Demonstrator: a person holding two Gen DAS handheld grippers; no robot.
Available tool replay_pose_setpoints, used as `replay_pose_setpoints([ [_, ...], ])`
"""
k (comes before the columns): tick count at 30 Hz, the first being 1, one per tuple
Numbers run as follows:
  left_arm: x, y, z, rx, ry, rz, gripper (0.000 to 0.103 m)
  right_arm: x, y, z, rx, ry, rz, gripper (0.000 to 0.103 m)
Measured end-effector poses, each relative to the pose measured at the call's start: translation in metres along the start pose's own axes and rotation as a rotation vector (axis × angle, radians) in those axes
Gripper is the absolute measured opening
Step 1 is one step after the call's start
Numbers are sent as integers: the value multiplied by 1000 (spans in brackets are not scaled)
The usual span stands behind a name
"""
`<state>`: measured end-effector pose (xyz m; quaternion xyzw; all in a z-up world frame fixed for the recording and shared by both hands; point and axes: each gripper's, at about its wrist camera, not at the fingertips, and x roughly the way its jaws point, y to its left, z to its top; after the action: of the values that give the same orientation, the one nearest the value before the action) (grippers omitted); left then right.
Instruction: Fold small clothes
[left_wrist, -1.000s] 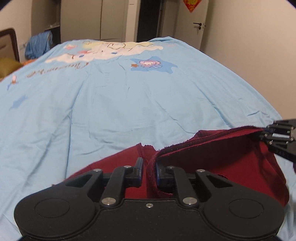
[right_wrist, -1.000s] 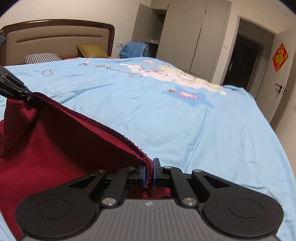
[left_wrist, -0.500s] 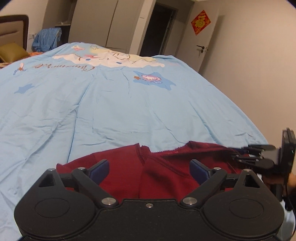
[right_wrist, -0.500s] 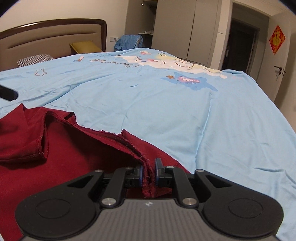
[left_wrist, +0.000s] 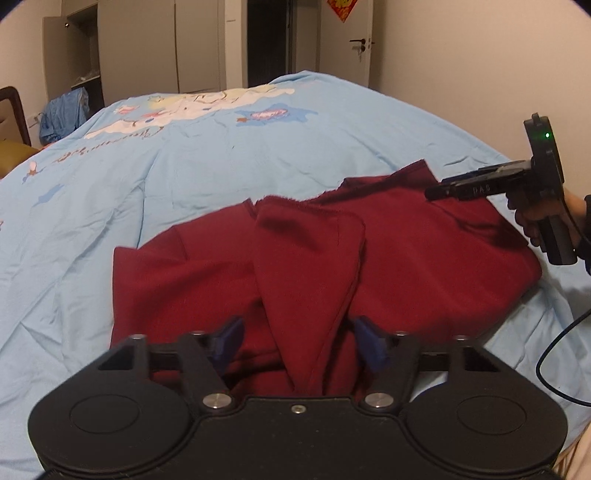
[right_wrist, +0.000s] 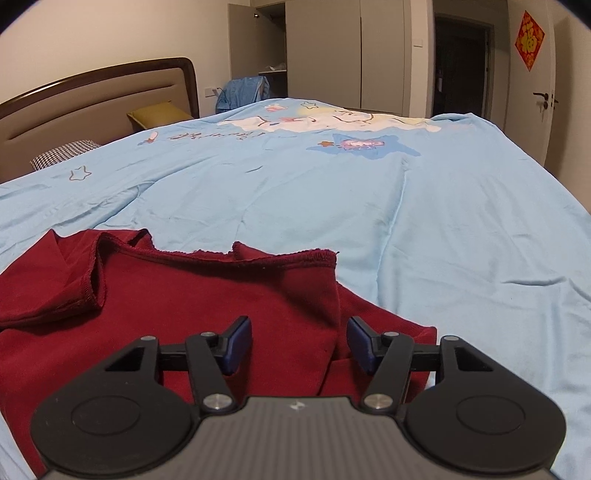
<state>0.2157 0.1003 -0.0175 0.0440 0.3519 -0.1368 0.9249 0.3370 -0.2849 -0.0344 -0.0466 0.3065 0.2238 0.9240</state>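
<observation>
First fold laid down, dark red knit garment (left_wrist: 424, 258) lying on the light blue printed cotton bedsheet (left_wrist: 184, 177).

Left wrist view: the left gripper (left_wrist: 297, 341) has its jaws closing, and a raised soft ridge of the cloth stands between the blue pads, which press on nothing; the right gripper (left_wrist: 436, 192) hovers at the garment's far corner. Right wrist view: the right gripper (right_wrist: 299, 343) is opening, jaws parted over the flat upper layer with its raw stitched edge. In my judgement further folds and smoothing remain.
</observation>
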Motion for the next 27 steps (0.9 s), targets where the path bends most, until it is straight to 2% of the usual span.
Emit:
replay_pose_setpoints([
  [1, 1, 3, -1, -15, 6, -5, 38, 1, 0, 1, 5, -1, 1, 62],
  [2, 1, 7, -1, -41, 5, -16, 18, 3, 0, 2, 9, -1, 2, 61],
  [3, 0, 11, 0, -75, -3, -27, 8, 7, 0, 4, 11, 2, 2, 60],
  [6, -9, 27, 7, -181, -60, -40, 7, 17, 0, 12, 16, 6, -5, 44],
  [8, -17, 40, 11, -244, -104, -33, 6, 22, -2, 18, 29, 6, -10, 16],
  [10, -24, 55, 13, -313, -147, -14, 6, 27, -5, 24, 46, -1, -17, 9],
  [13, -26, 78, 13, -407, -163, 25, 4, 28, -7, 33, 63, -38, -33, 8],
  [17, -7, 110, 2, -572, -92, 16, 4, 31, -7, 40, 77, -70, -65, 7],
  [20, 12, 123, -10, -658, -16, 0, 4, 41, -10, 41, 112, -44, -74, 7],
  [23, 20, 129, -23, -729, 4, -15, 6, 50, -15, 36, 142, -5, -81, 8],
  [26, 14, 125, -22, -700, -25, 5, 16, 50, -19, 30, 167, 8, -78, 10],
  [27, 13, 123, -19, -668, -26, 16, 26, 48, -20, 29, 170, 11, -79, 13],
])
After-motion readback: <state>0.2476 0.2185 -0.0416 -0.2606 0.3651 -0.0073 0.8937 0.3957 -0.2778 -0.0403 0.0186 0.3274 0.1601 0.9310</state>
